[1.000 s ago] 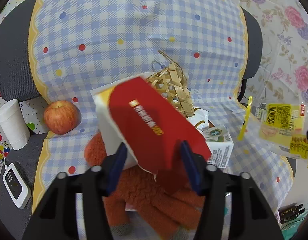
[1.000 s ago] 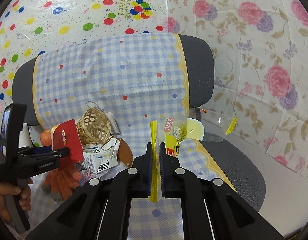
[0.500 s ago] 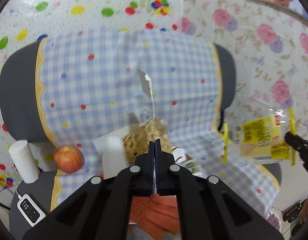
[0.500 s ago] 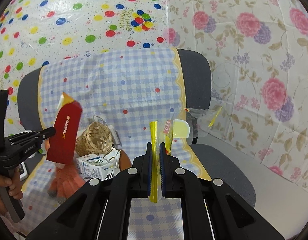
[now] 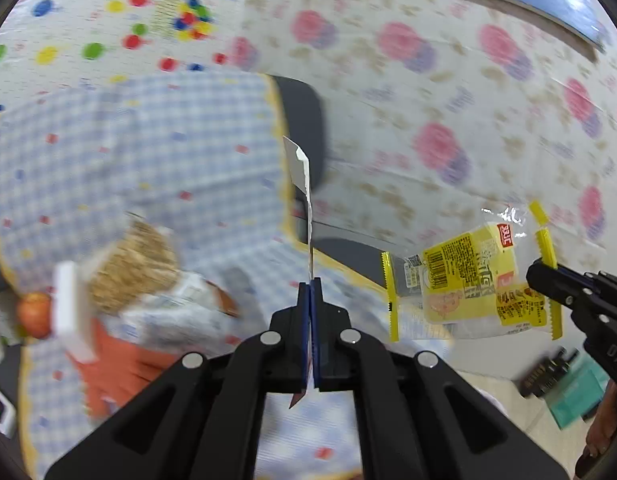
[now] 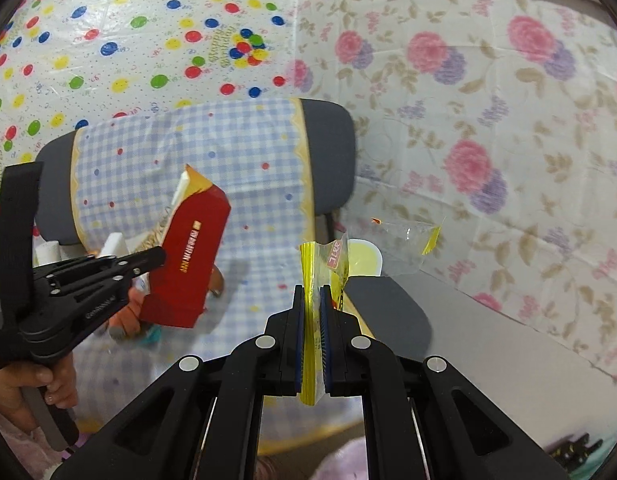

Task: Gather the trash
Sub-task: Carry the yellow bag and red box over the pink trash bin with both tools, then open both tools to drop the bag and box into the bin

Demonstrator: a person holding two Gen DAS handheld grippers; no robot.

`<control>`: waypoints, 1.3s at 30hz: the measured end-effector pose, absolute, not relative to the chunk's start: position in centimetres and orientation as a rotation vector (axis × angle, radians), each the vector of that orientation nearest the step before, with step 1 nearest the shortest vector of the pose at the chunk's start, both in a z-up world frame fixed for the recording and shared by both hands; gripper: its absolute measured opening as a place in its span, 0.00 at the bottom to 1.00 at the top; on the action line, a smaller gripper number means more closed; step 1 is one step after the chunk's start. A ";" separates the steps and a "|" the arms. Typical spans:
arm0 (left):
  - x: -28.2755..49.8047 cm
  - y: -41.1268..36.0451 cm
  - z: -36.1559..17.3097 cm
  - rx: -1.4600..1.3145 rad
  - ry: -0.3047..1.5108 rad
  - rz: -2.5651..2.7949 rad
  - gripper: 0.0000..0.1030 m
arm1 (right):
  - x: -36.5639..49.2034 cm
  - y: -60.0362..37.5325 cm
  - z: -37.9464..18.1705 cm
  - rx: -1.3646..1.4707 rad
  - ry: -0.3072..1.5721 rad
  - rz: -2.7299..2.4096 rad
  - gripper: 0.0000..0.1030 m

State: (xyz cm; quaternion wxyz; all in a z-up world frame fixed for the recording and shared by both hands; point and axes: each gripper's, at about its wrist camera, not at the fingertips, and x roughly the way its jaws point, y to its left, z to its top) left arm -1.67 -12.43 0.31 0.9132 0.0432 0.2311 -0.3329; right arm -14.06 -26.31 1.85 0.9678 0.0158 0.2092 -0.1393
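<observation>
Between both grippers' shut jaws, seemingly flattened: red carton (image 6: pixel 188 256), yellow wrapper (image 5: pixel 468 284).

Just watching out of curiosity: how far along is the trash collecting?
Midway. The left gripper holds a flattened red cardboard box; the right gripper pinches a clear yellow-edged snack wrapper. Both are off the chair. A white milk carton remains there; no bin shows.

A home-like room is showing here: floral wall covering (image 6: pixel 488 128) and balloon-print sheet (image 6: pixel 148 40) are hanging behind an office chair (image 6: pixel 328 160) wearing a checked cloth (image 6: pixel 188 160).
</observation>
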 end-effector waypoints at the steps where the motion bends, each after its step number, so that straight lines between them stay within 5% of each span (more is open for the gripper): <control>1: -2.5 -13.2 -0.1 0.092 0.486 -0.716 0.00 | -15.4 -26.6 1.6 0.032 0.432 -0.303 0.07; 13: -10.5 -17.5 -3.7 0.184 0.557 -0.910 0.00 | -25.8 -26.8 -1.7 0.079 0.576 -0.419 0.08; 34: -13.8 -26.3 -11.9 0.351 0.766 -1.049 0.00 | -25.4 -35.1 -11.9 0.250 0.762 -0.508 0.19; 37: -13.1 -27.2 -12.5 0.365 0.797 -1.040 0.20 | -25.2 -35.7 -12.4 0.273 0.769 -0.509 0.35; 39: -12.8 -27.0 -12.3 0.360 0.791 -1.029 0.30 | -25.4 -35.9 -12.3 0.272 0.767 -0.516 0.37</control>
